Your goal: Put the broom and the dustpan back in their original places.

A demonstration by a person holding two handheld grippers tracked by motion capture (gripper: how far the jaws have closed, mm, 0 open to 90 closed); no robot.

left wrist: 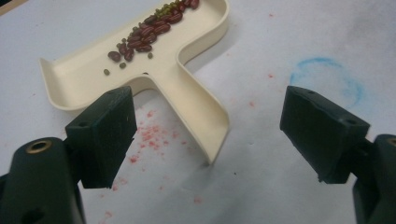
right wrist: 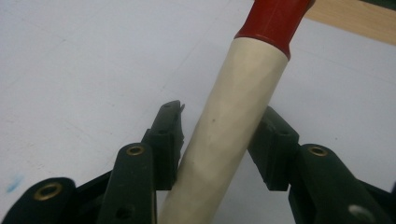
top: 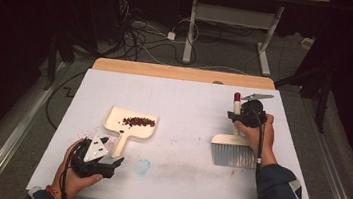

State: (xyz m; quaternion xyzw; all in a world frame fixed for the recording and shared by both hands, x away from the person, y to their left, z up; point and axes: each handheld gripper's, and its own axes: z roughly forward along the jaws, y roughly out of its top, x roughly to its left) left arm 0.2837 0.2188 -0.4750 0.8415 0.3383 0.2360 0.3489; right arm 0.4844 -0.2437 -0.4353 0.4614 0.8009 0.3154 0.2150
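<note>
room dark | grey floor (top: pixel 20 127) | cables (top: pixel 141 37) | second table's legs (top: pixel 191 30)

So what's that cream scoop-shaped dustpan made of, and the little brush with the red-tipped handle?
The cream dustpan looks like smooth moulded plastic: thin curved walls, soft sheen. The brush handle looks like painted or coated wood, matt cream with a glossy red tip, though it could be plastic. Its grey bristles seem synthetic.
</note>
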